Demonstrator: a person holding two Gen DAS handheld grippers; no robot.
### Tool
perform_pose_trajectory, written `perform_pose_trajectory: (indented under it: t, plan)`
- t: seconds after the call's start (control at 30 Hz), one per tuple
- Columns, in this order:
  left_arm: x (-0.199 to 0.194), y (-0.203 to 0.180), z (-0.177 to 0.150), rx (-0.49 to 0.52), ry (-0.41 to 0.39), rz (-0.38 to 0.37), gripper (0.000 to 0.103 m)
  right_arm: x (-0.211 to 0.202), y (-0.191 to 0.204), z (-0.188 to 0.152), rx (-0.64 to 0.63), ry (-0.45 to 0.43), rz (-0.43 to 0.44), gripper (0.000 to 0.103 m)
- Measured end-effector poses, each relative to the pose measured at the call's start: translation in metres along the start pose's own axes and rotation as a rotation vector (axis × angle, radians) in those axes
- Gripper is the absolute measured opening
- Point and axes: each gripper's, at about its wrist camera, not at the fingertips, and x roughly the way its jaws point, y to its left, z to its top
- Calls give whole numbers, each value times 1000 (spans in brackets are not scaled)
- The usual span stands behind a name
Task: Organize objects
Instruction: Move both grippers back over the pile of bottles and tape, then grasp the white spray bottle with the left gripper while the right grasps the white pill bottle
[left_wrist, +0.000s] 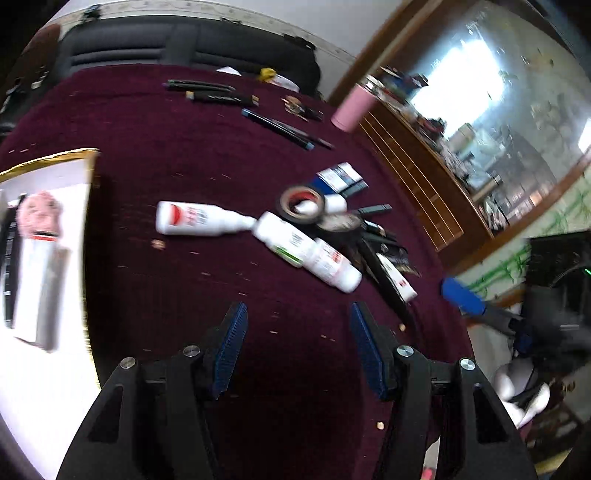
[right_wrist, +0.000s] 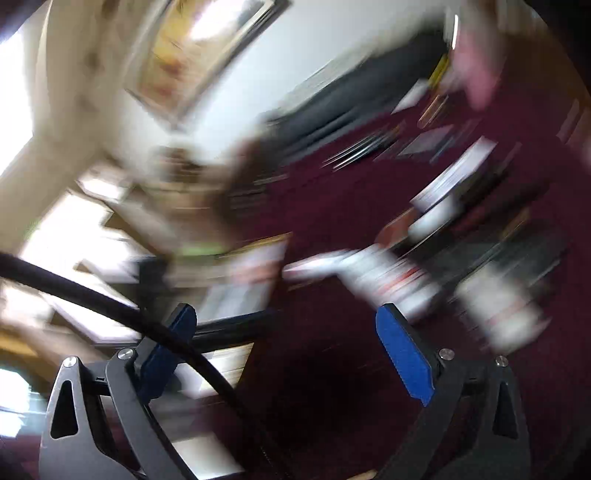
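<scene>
White bottles (left_wrist: 258, 236) heaped against tape roll (left_wrist: 301, 204), pens (left_wrist: 280, 127) beyond.

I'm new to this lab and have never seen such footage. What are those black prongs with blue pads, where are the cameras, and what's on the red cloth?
Each picture comes from a camera on a hand-held tool, looking along its two fingers. The left tool is open and empty above a maroon cloth with white bottles, a tape roll and pens. The right tool, also open and empty, gives a motion-blurred view of the same cloth.
</scene>
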Motion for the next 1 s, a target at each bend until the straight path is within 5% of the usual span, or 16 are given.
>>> perform_pose_trajectory:
  t: [0.07,0.23,0.37,0.53,0.7,0.83,1.0]
  plan:
    - [5,-4,-1,-5,11,-12,51,-8,-28,-2,152,19,368,100]
    - [10,-1,-5,-23,22,-3,51,-16,-42,-1,169,-1,397,100]
    - [3,13,-8,-46,7,7,51,3,-38,1,160,40,309,100]
    - [-11,35,-4,-69,-24,42,51,31,-45,14,74,66,21,100]
    - [-15,48,35,11,-41,147,51,48,-46,23,-19,70,-252,100]
    - [14,48,77,132,-18,201,51,54,-47,17,-40,91,-302,100]
    - [77,42,100,298,125,257,51,43,-46,12,-35,86,-306,100]
